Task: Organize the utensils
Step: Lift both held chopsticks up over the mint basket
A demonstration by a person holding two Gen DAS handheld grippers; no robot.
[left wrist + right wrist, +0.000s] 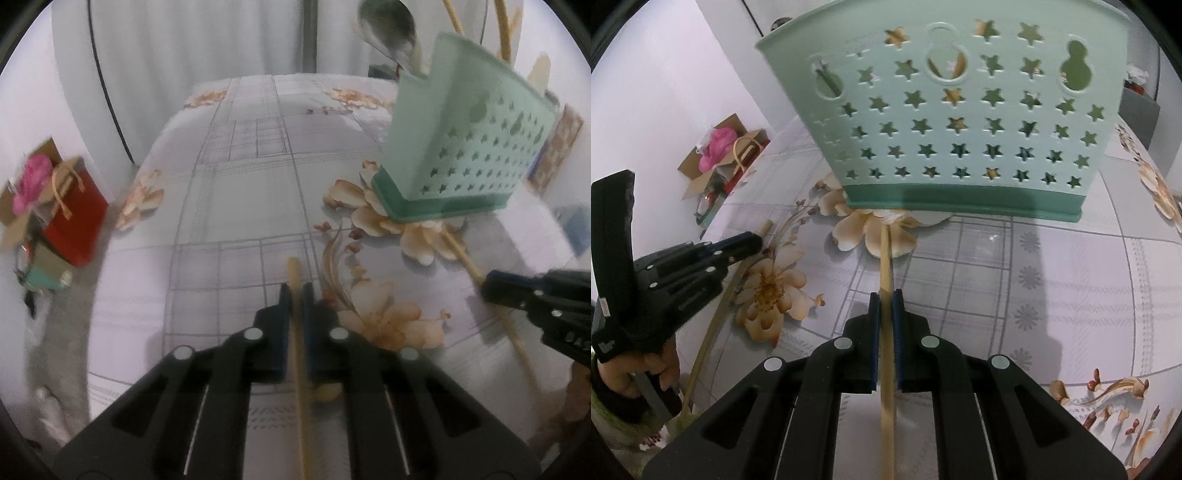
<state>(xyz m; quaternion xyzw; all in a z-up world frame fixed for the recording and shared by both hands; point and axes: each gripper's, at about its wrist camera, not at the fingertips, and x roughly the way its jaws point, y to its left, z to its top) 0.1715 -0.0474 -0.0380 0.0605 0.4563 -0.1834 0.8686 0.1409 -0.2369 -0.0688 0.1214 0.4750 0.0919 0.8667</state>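
Note:
A mint-green utensil basket (461, 147) (960, 110) with star-shaped holes stands on the floral tablecloth (240, 184). A metal ladle (388, 33) and wooden sticks (504, 29) poke out of its top. My left gripper (295, 291) (755, 240) is shut on a wooden chopstick (294, 273) (709, 339), left of the basket. My right gripper (885, 299) (487, 286) is shut on a second chopstick (885, 266) (461, 254), whose far end reaches the basket's dark green base.
A red gift bag (74, 218) and a cardboard box (716, 155) with pink stuff sit beyond the table's left edge. A person's hand (646, 373) holds the left gripper's handle. White curtains hang behind the table.

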